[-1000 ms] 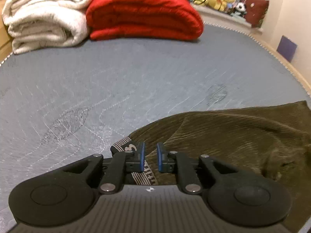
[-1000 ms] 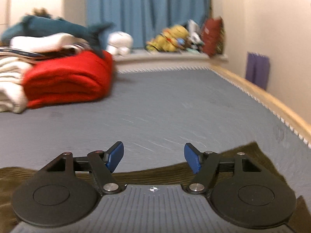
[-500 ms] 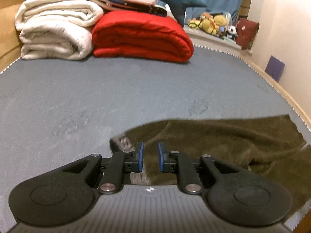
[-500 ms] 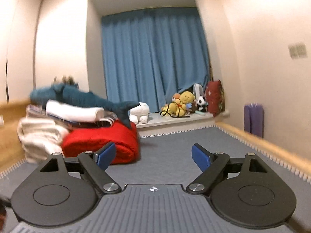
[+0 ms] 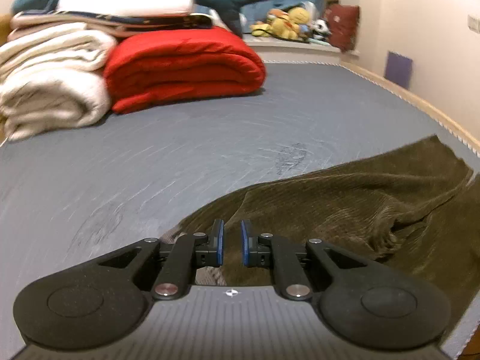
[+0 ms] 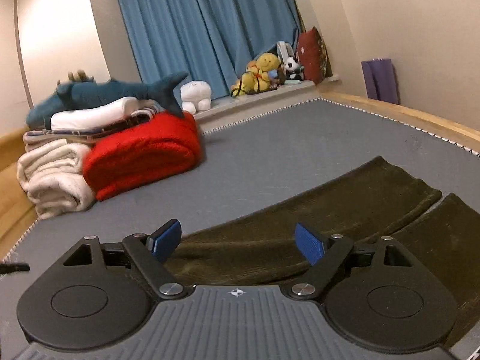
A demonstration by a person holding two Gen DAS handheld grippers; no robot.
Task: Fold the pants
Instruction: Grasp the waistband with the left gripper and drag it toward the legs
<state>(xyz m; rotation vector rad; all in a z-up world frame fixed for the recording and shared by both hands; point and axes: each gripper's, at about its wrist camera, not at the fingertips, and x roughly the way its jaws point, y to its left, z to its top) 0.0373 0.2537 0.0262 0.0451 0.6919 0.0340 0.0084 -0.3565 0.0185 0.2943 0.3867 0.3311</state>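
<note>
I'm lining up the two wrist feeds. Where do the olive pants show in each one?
Left wrist: the olive pants fill the lower right, rumpled, running under the left claw.
Right wrist: the pants lie across the lower right, two legs side by side, behind the open right claw.
Shared landmark: the folded red blanket on the grey bed.

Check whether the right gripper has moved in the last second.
Yes. The right gripper swung up, then tipped back down: the blue curtain filled its view, and now the olive corduroy pants show again.
</note>
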